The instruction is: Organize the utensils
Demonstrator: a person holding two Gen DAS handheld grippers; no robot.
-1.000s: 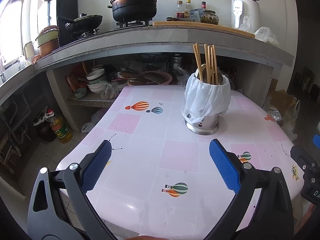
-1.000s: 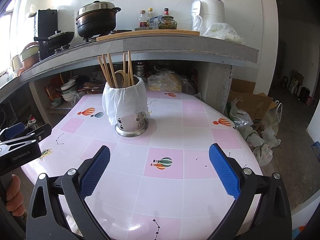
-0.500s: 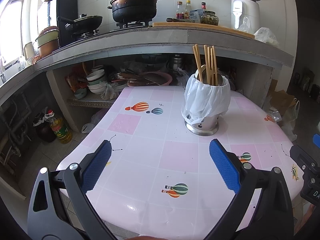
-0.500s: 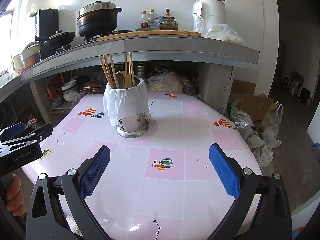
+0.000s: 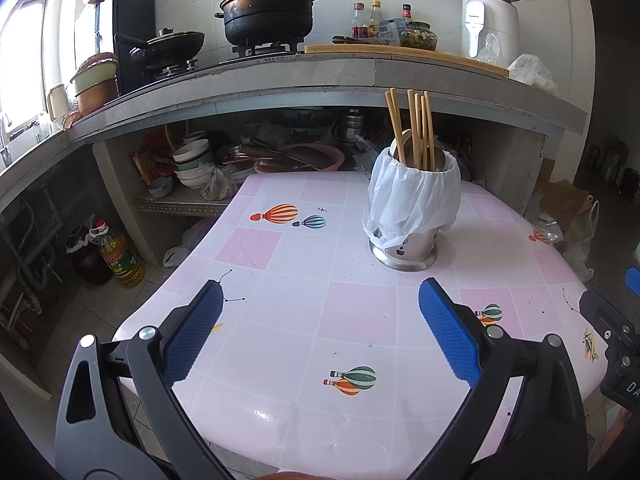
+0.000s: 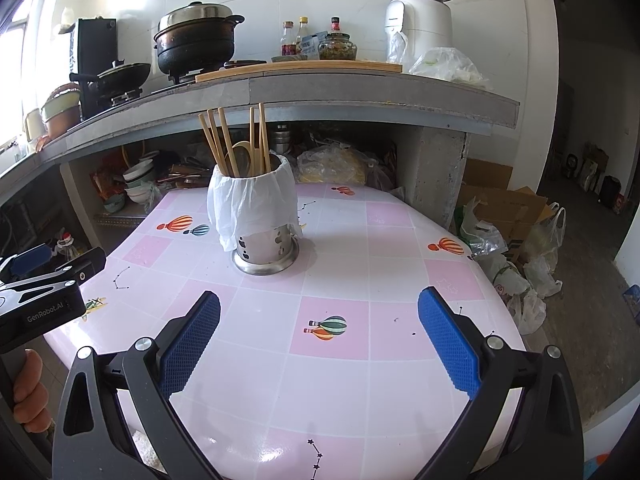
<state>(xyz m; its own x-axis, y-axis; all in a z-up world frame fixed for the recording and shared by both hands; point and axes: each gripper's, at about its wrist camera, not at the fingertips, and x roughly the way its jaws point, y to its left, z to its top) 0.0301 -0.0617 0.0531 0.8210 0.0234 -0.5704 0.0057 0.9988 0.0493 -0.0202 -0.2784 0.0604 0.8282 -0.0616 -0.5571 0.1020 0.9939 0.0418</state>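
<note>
A steel utensil holder [image 5: 404, 250] [image 6: 265, 248] draped in a white plastic bag stands on the pink balloon-print table [image 5: 348, 312] [image 6: 396, 248]. Several wooden chopsticks [image 5: 416, 128] [image 6: 218, 140] and a wooden spoon [image 6: 242, 154] stick out of it. My left gripper [image 5: 320, 300] hovers over the table's near edge, open, nothing between its blue pads [image 5: 448, 340]. My right gripper [image 6: 318, 312] is open and empty too, short of the holder. The left gripper's body [image 6: 44, 296] shows at the right wrist view's left edge, held by a hand [image 6: 30, 388].
A concrete counter [image 5: 360, 76] behind the table carries a black pot [image 5: 268, 8], a wok [image 5: 168, 46], bottles and a white appliance [image 5: 486, 20]. Bowls and pans fill the shelf below [image 5: 192, 160]. An oil bottle [image 5: 120, 258] stands on the floor left; bags and cardboard [image 6: 504, 216] lie right.
The right wrist view has shifted slightly, so the holder sits a little more to the right in it. The left gripper has barely moved. Both stay open.
</note>
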